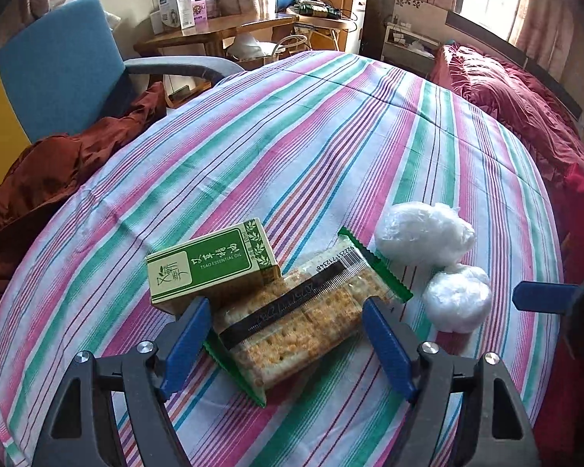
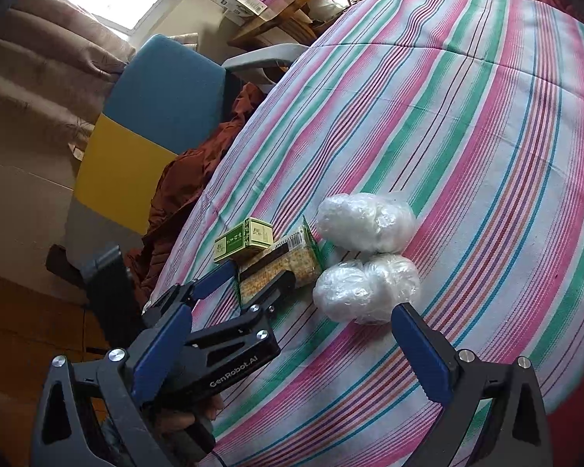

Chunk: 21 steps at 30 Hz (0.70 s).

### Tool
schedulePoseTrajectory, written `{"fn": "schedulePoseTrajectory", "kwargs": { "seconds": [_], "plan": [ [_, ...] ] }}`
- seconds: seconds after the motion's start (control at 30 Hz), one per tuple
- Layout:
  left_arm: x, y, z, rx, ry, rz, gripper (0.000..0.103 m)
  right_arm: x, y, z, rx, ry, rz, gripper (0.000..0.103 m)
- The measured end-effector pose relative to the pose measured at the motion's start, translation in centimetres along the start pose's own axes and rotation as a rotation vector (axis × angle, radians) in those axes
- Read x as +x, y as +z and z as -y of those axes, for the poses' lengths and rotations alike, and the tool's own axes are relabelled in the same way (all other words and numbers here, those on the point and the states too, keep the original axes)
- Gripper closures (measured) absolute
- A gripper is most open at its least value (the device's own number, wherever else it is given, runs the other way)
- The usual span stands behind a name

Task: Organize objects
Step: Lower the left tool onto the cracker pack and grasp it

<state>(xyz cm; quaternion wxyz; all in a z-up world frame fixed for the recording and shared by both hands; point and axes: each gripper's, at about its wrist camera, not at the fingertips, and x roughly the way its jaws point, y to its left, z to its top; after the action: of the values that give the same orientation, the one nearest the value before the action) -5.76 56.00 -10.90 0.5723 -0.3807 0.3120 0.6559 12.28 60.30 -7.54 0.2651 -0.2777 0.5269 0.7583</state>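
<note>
A clear cracker packet with green ends (image 1: 303, 319) lies on the striped bed sheet (image 1: 292, 136). My left gripper (image 1: 284, 303) is open and straddles the packet, a blue finger on either side. A green essential-oil box (image 1: 210, 264) touches the packet's far left side. Two white crumpled plastic wads (image 1: 424, 233) (image 1: 457, 297) sit to the right. In the right wrist view my right gripper (image 2: 292, 309) is open and holds nothing, just short of the nearer wad (image 2: 366, 288). The farther wad (image 2: 366, 222), packet (image 2: 296, 264), box (image 2: 245, 239) and left gripper (image 2: 259, 272) lie beyond.
A blue chair (image 1: 58, 66) with a rust-red cloth (image 1: 58, 163) stands off the bed's left edge. A red quilt (image 1: 525, 105) runs along the right side. A wooden desk (image 1: 222, 27) with cartons stands behind. A hand (image 2: 190, 416) holds the left gripper's handle.
</note>
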Motion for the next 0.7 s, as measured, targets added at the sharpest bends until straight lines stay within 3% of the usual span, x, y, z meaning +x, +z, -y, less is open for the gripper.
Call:
{"fn": "schedulePoseTrajectory", "kwargs": {
  "seconds": [0.2, 0.27, 0.47, 0.57, 0.7],
  "plan": [
    [0.0, -0.7, -0.5, -0.049, -0.047, -0.012, 0.021, 0.3, -0.1, 0.2, 0.000, -0.004, -0.016, 0.000],
    [-0.1, -1.9, -0.2, -0.047, -0.051, -0.033, 0.032, 0.3, -0.2, 0.3, 0.002, -0.005, -0.018, 0.000],
    [-2.8, -6.4, 0.8, -0.061, -0.077, -0.042, 0.041, 0.4, -0.2, 0.1, 0.004, -0.009, -0.018, 0.000],
    [-3.9, -7.1, 0.6, -0.089, -0.063, -0.030, 0.040, 0.4, -0.2, 0.1, -0.002, -0.015, -0.019, 0.000],
    [-4.5, -5.0, 0.2, -0.103, -0.052, 0.013, 0.033, 0.5, -0.2, 0.0, -0.007, -0.026, -0.017, 0.000]
  ]
}}
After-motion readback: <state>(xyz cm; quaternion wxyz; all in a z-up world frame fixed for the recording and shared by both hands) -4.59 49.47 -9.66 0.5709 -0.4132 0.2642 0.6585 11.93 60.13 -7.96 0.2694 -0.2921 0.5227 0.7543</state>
